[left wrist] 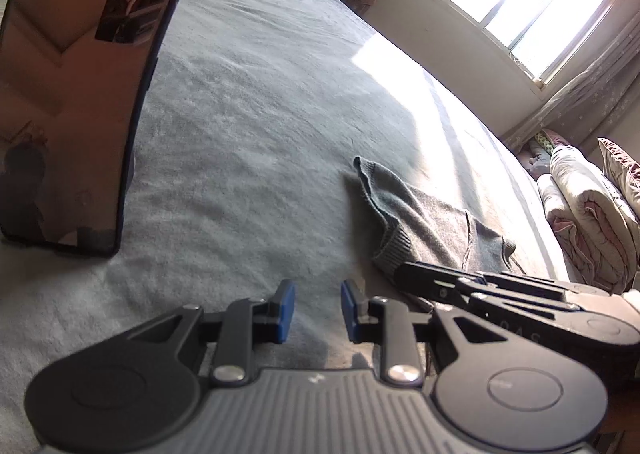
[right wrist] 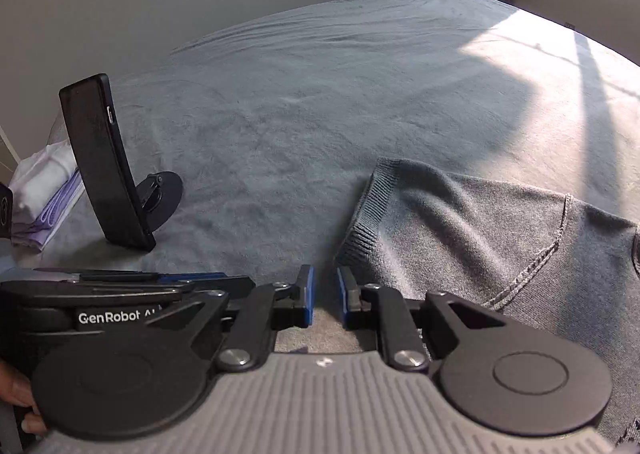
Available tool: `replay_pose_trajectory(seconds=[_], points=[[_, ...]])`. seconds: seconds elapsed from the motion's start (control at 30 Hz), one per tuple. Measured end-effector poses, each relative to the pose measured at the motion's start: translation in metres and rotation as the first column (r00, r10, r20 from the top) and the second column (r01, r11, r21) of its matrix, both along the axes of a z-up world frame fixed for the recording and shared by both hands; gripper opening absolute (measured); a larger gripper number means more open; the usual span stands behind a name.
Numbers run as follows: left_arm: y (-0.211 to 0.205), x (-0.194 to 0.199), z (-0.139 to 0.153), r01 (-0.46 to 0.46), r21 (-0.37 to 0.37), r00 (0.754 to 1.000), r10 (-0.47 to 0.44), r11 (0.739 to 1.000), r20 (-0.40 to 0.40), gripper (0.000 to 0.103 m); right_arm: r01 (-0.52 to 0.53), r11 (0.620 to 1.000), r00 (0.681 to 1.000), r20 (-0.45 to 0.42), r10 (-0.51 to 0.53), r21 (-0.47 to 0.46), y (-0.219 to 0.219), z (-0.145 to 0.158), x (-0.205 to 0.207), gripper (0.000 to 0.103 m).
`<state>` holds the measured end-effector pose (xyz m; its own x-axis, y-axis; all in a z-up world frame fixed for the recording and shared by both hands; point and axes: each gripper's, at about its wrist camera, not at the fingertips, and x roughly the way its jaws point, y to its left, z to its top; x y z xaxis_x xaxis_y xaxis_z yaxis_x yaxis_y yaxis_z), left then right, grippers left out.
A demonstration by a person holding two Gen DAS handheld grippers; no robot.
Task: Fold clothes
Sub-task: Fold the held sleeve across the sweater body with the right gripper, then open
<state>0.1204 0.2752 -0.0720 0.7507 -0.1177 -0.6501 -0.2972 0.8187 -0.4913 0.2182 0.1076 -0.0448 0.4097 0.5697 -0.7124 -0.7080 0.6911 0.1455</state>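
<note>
Right wrist view: grey sweater [right wrist: 500, 238] is seen lying on the bed [right wrist: 320, 94]; right claw [right wrist: 325, 294] and left claw [left wrist: 318, 310] are held released, empty; ribbed hem must be gripped next

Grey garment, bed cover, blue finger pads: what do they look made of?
Grey knitted garment: looks like soft matte knit, maybe wool or cotton; ribbed hem and a stitched seam show.
Pale blue-grey bed cover: plush, fleece-like nap, dull with faint brush marks; fibre unclear.
Blue pads on the right gripper's fingers: smooth and matte, probably rubber or soft plastic, on black hard-plastic links.
</note>
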Motion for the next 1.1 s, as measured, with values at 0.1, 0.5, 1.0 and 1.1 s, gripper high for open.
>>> replay_pose_trajectory(seconds=[0.1,0.5,1.0,1.1], points=[[-0.001,-0.001,0.001,0.001,0.000,1.000,-0.001,1.000,-0.002,0.026,0.001,1.000,1.000,0.013,-0.001,-0.024,0.004,-0.009,0.001,0.018],[0.002,-0.003,0.000,-0.003,-0.014,1.000,0.003,1.000,-0.004,0.026,0.035,0.993,0.994,0.111,-0.022,-0.111,0.012,-0.031,0.013,0.028],[0.000,-0.005,0.003,-0.016,0.001,1.000,0.016,1.000,0.007,0.026,0.087,0.980,0.975,-0.218,-0.046,0.181,-0.006,-0.034,0.032,0.011],[-0.002,-0.004,0.005,-0.016,0.011,1.000,0.016,1.000,0.021,0.026,0.088,0.977,0.974,-0.224,-0.043,0.195,-0.011,-0.027,0.031,0.020]])
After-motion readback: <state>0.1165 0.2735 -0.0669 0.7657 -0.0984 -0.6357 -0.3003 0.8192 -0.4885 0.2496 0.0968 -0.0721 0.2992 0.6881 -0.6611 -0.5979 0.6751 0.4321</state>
